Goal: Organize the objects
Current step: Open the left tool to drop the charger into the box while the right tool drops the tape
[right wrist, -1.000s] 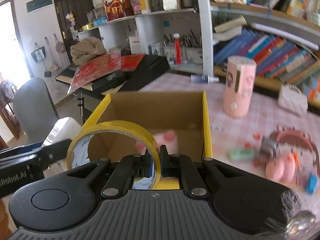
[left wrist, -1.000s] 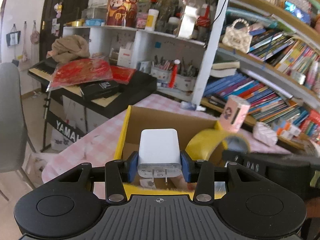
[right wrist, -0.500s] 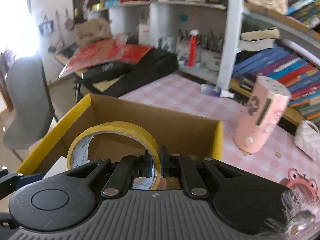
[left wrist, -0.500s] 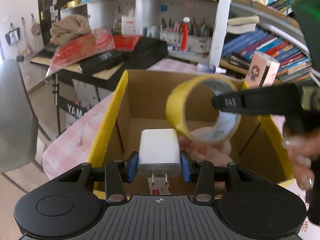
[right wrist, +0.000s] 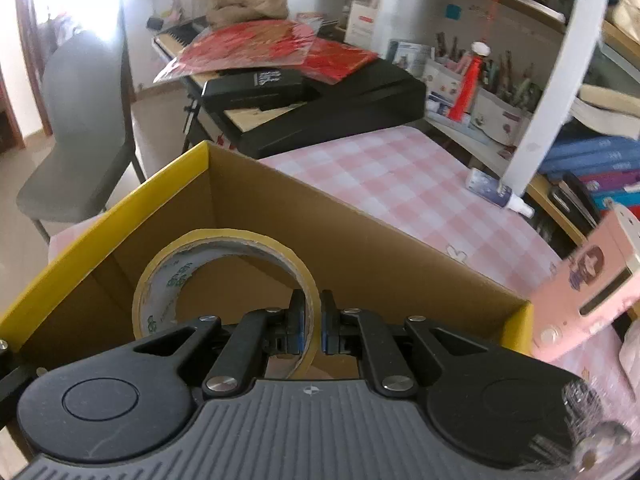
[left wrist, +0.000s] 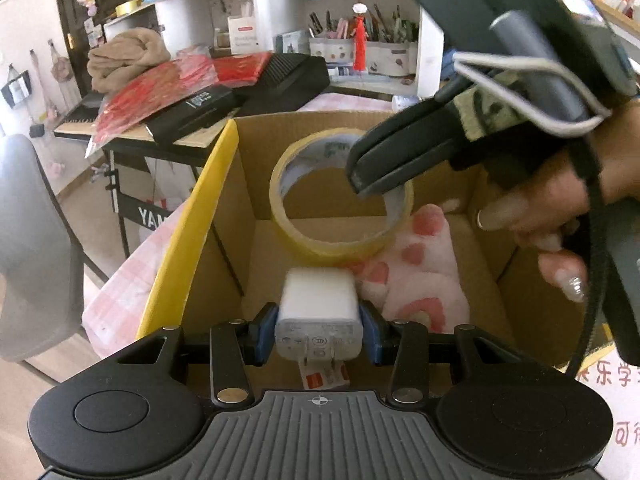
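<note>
A white plug charger (left wrist: 319, 312) is clamped between the blue pads of my left gripper (left wrist: 319, 334), prongs toward the camera, over the open cardboard box (left wrist: 188, 216). My right gripper (right wrist: 313, 326) is shut on the wall of a yellow tape roll (right wrist: 224, 240) and holds it inside the box (right wrist: 120, 216). The left wrist view shows that tape roll (left wrist: 340, 240) low in the box with the right gripper's fingers (left wrist: 400, 160) pinching its far rim. A pink-and-white soft item (left wrist: 420, 280) lies on the box floor.
The box stands on a pink checked tablecloth (right wrist: 400, 172). A pink container (right wrist: 592, 280) is at the box's right. A black keyboard with red packets (right wrist: 280, 52) stands behind, a grey chair (right wrist: 80, 120) at the left, shelves of books and pens at the right.
Both grippers have come down over the box. The tape roll has dropped from above the rim to deep inside. The charger has moved in over the box floor.
</note>
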A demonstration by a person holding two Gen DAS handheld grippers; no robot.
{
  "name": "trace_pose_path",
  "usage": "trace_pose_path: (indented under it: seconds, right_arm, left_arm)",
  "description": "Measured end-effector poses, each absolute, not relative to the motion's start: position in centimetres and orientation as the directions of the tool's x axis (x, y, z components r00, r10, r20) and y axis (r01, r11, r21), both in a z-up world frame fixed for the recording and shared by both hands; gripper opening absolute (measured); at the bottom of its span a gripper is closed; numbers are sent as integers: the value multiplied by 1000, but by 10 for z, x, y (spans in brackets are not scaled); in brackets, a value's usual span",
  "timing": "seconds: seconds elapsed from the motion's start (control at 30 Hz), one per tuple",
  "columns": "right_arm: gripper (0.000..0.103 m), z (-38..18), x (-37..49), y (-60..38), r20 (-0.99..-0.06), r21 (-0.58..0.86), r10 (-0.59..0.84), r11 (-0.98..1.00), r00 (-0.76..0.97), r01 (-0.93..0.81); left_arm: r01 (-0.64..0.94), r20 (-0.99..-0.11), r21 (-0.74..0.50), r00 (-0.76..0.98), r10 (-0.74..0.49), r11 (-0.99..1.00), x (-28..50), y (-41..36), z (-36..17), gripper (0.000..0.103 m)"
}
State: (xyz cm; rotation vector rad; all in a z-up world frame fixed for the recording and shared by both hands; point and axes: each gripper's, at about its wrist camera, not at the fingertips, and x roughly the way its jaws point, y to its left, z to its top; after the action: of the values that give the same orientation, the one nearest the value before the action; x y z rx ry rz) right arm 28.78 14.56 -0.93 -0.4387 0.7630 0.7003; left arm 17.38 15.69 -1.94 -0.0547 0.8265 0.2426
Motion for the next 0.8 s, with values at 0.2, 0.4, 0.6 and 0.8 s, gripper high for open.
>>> trace_pose_path:
  seconds: [0.2,0.4,0.6,0.8]
  right_arm:
    - [13,-19,296,152,-789,-105,382,688,481,-719]
    - [42,-16,290,145,-802,-109,370,680,468,-725]
    - [56,0,276,123,-787,-92,382,703,484,-705]
    - [62,12,257,102,-782,-78,382,725,493,-684]
  left_arm:
    - [-249,-714,14,675,184,968,168,161,-13,44]
    - [-239,-681,11,709,182,971,154,160,-3,56]
    - [-254,-647,5,736,197,967,139,163,6,66]
    - [-263,-633,-12,749,196,965,127,167,10,71]
